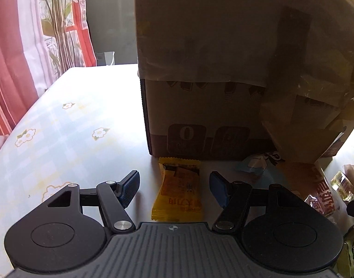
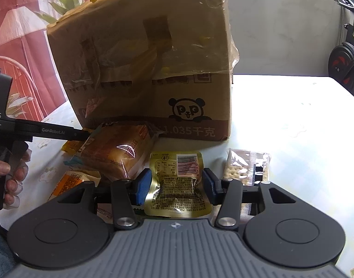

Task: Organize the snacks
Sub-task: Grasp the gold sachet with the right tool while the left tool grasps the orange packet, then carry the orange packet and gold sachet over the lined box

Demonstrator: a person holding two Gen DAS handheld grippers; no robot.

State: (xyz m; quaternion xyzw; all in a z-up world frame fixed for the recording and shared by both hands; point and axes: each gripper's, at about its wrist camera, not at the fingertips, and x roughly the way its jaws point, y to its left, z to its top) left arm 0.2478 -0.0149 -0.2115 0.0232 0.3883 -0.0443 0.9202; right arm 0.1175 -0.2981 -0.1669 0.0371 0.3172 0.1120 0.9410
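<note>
A tall cardboard box (image 1: pixel 223 69) stands on the table; it also shows in the right wrist view (image 2: pixel 153 69). My left gripper (image 1: pixel 174 188) is open, its fingers on either side of a yellow snack packet (image 1: pixel 179 190) that lies flat before the box. My right gripper (image 2: pixel 177 185) has its jaws against both sides of a gold foil pouch (image 2: pixel 177 185), which buckles in the middle. A wrapped bread bun (image 2: pixel 116 150) lies left of the pouch. A clear cracker pack (image 2: pixel 246 166) lies to its right.
The table (image 1: pixel 72 127) has a pale floral cloth. More snacks lie at the right in the left wrist view: a blue-white wrapper (image 1: pixel 258 162) and a red-lettered bag (image 1: pixel 315 185). An orange packet (image 2: pixel 70 183) lies near the bun. Red curtains and a plant stand behind.
</note>
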